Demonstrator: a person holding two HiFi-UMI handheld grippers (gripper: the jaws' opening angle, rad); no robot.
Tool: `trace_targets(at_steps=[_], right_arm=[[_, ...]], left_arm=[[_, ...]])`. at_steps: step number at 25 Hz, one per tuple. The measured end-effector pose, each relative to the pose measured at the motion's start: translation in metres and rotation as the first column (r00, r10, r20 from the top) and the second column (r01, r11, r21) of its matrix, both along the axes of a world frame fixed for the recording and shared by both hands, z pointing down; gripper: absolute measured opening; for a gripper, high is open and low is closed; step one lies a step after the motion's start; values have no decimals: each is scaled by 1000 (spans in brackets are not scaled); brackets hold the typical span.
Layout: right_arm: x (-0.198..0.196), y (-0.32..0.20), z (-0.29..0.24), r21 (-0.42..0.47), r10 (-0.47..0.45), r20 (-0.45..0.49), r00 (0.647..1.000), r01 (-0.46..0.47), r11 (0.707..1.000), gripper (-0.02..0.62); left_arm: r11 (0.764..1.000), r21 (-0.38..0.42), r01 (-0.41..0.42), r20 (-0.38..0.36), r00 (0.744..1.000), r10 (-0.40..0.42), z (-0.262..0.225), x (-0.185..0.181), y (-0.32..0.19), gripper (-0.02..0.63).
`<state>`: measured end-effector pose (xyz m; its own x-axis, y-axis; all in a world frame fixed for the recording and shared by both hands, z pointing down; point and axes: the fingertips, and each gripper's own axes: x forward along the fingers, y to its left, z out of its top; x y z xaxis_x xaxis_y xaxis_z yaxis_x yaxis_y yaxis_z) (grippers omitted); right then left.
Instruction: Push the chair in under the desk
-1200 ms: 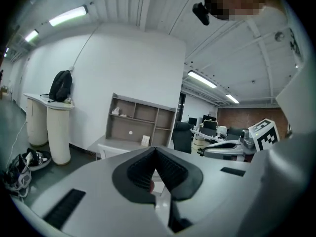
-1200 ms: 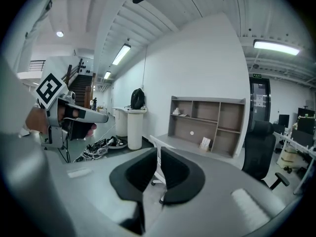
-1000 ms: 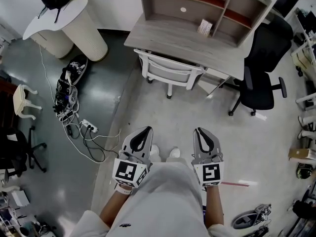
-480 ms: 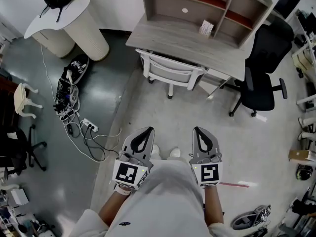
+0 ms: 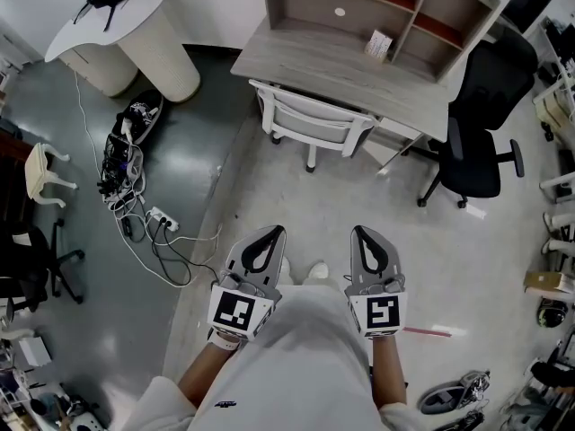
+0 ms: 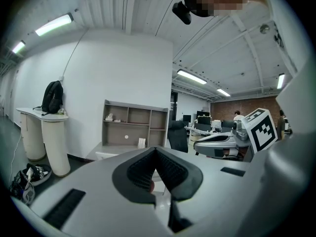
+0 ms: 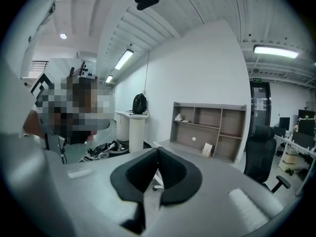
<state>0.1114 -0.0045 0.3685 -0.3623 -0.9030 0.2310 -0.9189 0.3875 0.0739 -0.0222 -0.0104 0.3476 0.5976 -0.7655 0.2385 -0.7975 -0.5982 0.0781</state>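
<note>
Chair (image 5: 314,126): one, white, curved slatted back, upper centre, close against the desk's front edge.
Desk (image 5: 332,68): one, grey woodgrain.
Shelf unit (image 5: 301,12): one, on the desk, open bays; a small box (image 5: 377,43) stands in a lower bay.
Office chair (image 5: 481,106): one, black, padded, right of the desk.
Left gripper (image 5: 272,233): lower centre, grey, fingers pressed together, nothing between.
Right gripper (image 5: 359,233): beside it, likewise closed and empty.
Cables (image 5: 135,205): tangled, left floor.

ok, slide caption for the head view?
Left claw and right claw shut, empty, short of the white chair at the wooden desk.
</note>
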Motion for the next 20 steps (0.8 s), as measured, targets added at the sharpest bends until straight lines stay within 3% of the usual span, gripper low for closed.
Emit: trace_targets(at_steps=[20], right_arm=[[-6,3,-9,22,-14,19,1000,13,1000,12]], left_arm=[[1000,4,-2,17,1000,2,3,1,12,6]])
